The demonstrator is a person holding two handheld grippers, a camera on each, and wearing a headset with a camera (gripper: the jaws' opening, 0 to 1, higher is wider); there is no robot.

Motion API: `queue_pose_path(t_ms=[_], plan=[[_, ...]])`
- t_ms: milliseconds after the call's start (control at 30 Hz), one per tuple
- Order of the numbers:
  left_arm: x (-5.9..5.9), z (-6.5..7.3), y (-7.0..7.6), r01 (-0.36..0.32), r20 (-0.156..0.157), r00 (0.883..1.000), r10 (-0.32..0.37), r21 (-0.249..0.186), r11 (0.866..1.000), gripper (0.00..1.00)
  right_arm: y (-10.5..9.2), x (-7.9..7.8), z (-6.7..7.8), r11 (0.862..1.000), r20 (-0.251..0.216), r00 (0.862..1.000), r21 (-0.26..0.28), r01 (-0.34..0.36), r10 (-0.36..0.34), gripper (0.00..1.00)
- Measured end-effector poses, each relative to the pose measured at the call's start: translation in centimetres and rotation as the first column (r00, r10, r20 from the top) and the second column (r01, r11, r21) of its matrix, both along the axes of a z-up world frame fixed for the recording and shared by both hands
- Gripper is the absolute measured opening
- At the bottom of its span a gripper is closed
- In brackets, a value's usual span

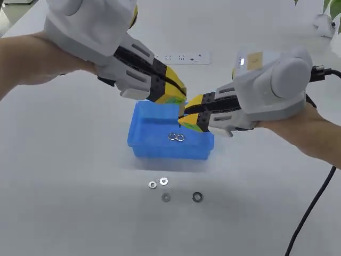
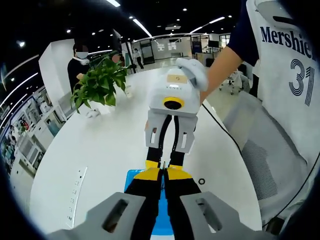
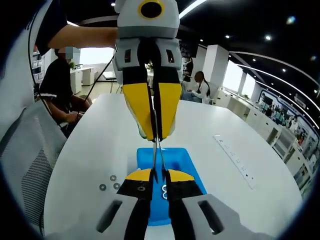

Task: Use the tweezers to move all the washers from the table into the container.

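Both hand-held grippers meet tip to tip right above the blue container [image 1: 154, 124] in the middle of the white worktop [image 1: 69, 176]

Left hand-held gripper [image 1: 178, 97] comes in from the upper left, and its yellow jaws are pressed together on the upper part of the tweezers [image 3: 155, 145]. Right hand-held gripper [image 1: 187, 116] comes in from the right, with its jaws drawn in on the lower part of the same tweezers. In the right gripper view the tweezers run as a thin metal strip from one pair of jaws to the other, pointing down over the container; can't make out the tips

Washers:
- two washers [image 1: 176, 137] lie side by side inside the container, touching or nearly so
- four loose washers [image 1: 163, 182] sit on the worktop just in front of the container, near each other but apart

A power strip [image 1: 181, 57] lies on the worktop behind the container, and a black cable [image 1: 314, 205] trails off at the right
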State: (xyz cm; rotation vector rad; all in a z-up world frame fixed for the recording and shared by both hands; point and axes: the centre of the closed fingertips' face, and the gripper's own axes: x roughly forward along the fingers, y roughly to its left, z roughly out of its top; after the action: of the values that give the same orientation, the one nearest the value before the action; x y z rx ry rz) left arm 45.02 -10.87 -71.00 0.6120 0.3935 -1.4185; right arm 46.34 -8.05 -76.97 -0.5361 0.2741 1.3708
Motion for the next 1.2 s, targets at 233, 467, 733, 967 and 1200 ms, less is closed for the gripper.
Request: queue_pose_path(t_ms=[233,467,733,967,1200], plan=[[-2.4,0.7,-0.1,0.013,-0.008,1.0,-0.013,-0.005,1.0,0.06,0.1,-2.4,0.4,0.999,0.014,0.999,-0.016,-0.036,0.036,0.11],[-4.5,0.7,-0.1,0.003,-0.031,0.999,-0.005,-0.035,0.999,0.06,0.2,-4.3,0.0,0.999,0.001,0.999,-0.019,-0.043,0.043,0.11],[-6.6,-0.6,0.0,-0.014,-0.063,0.998,0.012,-0.035,0.999,0.06,0.6,-6.1,-1.6,0.999,-0.038,0.998,-0.027,-0.044,0.043,0.11],[-7.8,-2.0,1.0,-0.034,-0.094,0.995,0.032,-0.024,0.999,0.06,1.6,-7.6,-3.1,0.998,-0.068,0.996,-0.026,-0.053,0.051,0.11],[-8.5,-3.6,2.0,-0.067,-0.123,0.99,0.064,-0.021,0.998,0.06,2.3,-8.8,-4.6,0.997,-0.084,0.994,-0.038,-0.067,0.063,0.11]])
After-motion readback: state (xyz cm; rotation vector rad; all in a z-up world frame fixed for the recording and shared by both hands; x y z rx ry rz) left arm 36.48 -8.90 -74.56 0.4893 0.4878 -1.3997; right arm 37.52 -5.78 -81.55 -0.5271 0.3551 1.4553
